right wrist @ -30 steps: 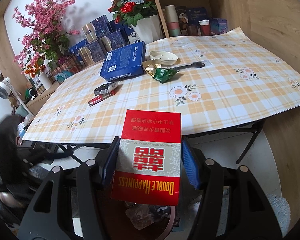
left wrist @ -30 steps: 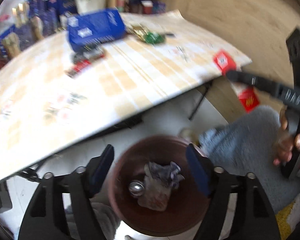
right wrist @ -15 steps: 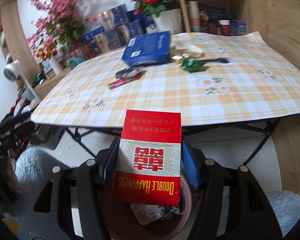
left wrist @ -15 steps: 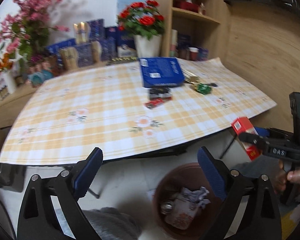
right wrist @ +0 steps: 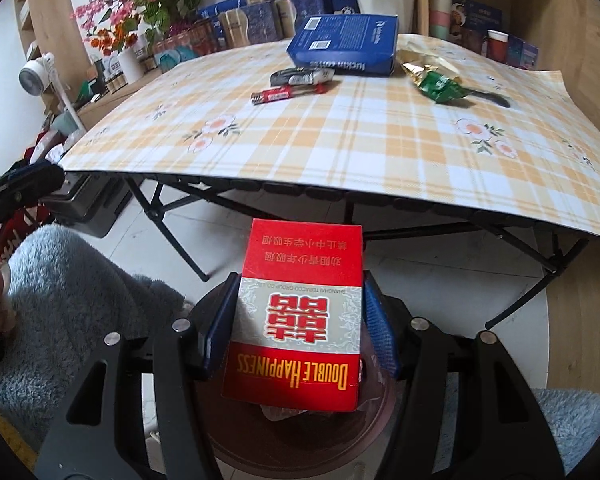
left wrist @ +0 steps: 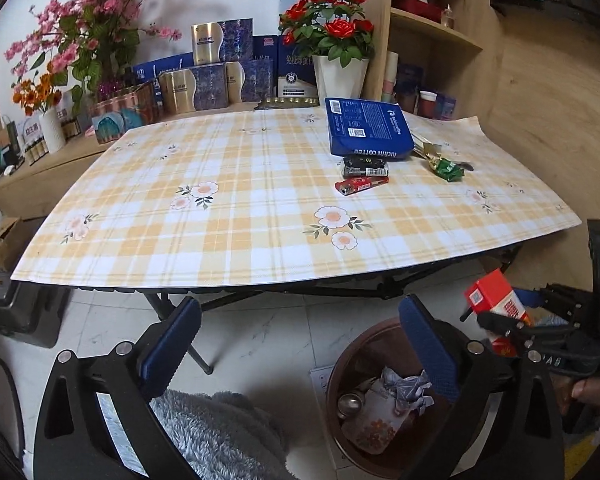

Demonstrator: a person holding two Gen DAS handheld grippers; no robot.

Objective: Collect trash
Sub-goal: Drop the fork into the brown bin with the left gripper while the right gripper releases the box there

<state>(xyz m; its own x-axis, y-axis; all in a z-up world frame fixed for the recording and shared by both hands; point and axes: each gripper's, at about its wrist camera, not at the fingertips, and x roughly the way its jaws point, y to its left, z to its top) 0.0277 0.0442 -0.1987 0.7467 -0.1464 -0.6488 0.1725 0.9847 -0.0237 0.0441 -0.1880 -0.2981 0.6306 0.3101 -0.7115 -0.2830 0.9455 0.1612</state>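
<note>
While clamped in right hand-held gripper (right wrist: pixel 300 336), cigarette pack (right wrist: pixel 300 312) over bin (right wrist: pixel 300 444)

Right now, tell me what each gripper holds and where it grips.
The right gripper clamps the red cigarette pack by its two long side edges. The left gripper is open and holds nothing.

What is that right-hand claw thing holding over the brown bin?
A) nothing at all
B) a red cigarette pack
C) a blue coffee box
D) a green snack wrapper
B: the right gripper is clamped on the red cigarette pack, above the brown bin.
</note>
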